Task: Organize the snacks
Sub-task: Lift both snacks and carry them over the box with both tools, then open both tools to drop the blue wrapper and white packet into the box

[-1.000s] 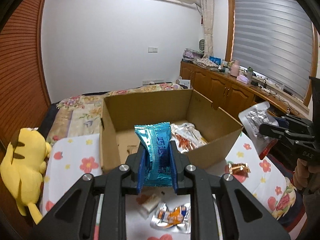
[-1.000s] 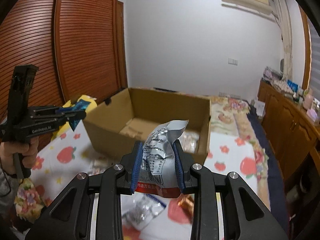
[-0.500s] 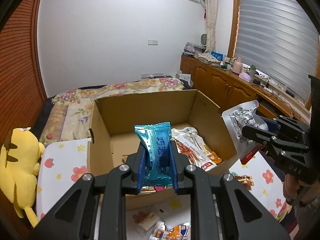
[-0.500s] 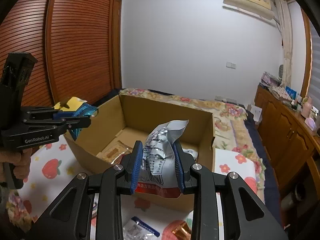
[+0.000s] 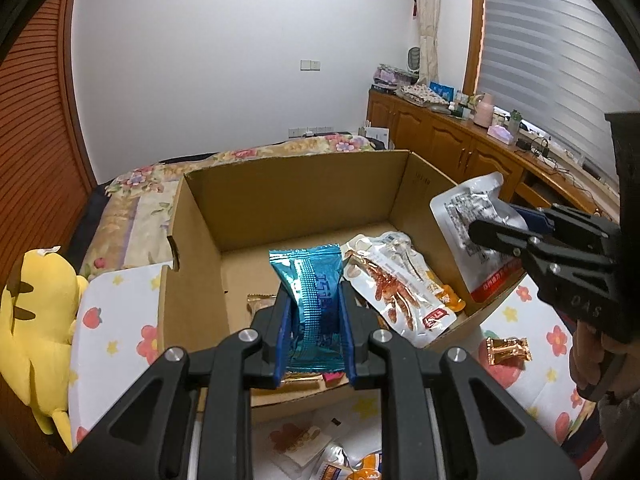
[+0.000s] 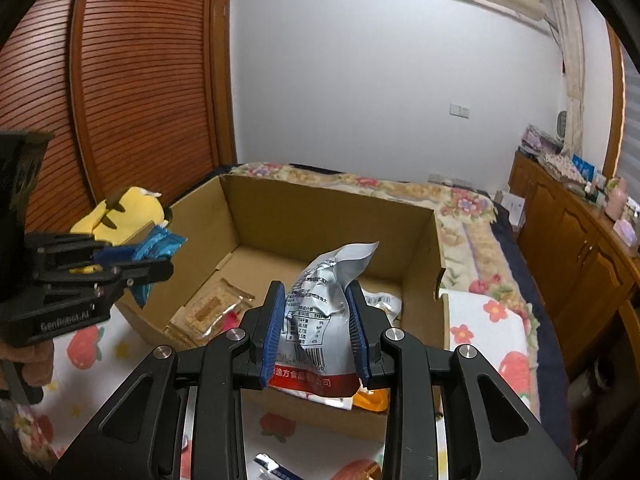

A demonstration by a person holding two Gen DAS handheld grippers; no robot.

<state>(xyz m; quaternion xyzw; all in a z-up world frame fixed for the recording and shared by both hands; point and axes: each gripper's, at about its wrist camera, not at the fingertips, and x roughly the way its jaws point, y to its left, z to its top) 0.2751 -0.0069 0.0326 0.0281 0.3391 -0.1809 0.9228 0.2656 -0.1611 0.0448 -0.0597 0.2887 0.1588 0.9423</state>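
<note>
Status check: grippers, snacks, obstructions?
Left gripper shut on blue packet. Right gripper shut on silver pouch. Both over cardboard box. Nothing blocking.

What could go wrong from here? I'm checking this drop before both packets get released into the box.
1. The silver packet, pinched in the right hand-held gripper, hangs near the cardboard box front-right rim; it might catch there or land outside.
2. The blue packet in the left hand-held gripper sits close to the near wall and could catch on it.
</note>
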